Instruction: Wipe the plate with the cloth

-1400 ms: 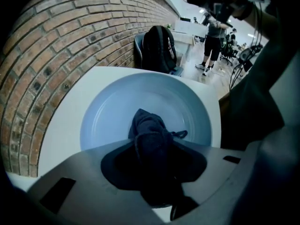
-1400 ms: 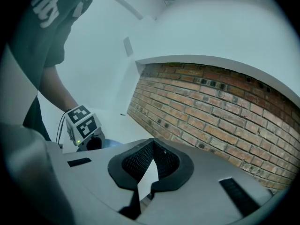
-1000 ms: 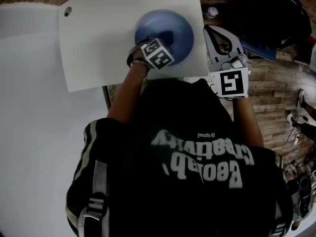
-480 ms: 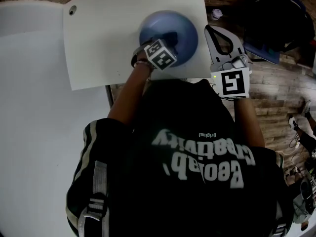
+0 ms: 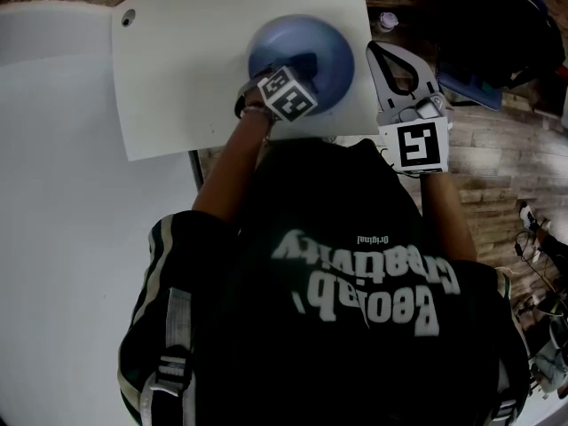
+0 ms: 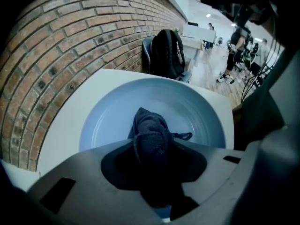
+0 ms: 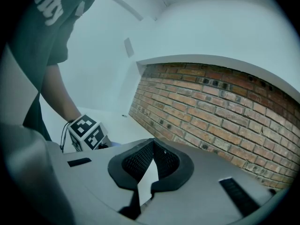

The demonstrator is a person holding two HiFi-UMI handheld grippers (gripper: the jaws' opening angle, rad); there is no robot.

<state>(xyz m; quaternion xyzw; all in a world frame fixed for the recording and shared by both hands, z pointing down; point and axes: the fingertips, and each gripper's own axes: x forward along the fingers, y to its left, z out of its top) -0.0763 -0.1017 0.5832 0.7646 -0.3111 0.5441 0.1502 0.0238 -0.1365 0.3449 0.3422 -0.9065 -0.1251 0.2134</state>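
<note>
- The round blue plate (image 5: pixel 327 41) sits in the upper middle of the head view, on the right end of a white rectangular tabletop (image 5: pixel 195 69). Your left forearm (image 5: pixel 235 162) and the black-and-white marker cube (image 5: pixel 287 93) overlap its near rim.
- A dark backpack (image 6: pixel 166 53) on a chair stands behind the plate, at the top middle of the left gripper view. Some people (image 6: pixel 234 50) are in that view's upper right, too small to make out.
- Your right gripper (image 5: pixel 390 56) is just beside the plate's right rim, at the table's right edge. Its jaws meet at the tips with nothing between them.
- A wooden plank floor (image 5: pixel 497 158) shows at the right of the head view.
- A red brick wall (image 6: pixel 56 55) curves along the table's far side and fills the left of the left gripper view.
- A small round hole (image 5: pixel 124 19) marks the tabletop's upper left corner.
- The dark blue knitted cloth (image 6: pixel 151 130) is pinched in your left gripper (image 6: pixel 152 146), whose jaws are clamped on it. The cloth's free end reaches onto the middle of the plate, at the centre of the left gripper view.
</note>
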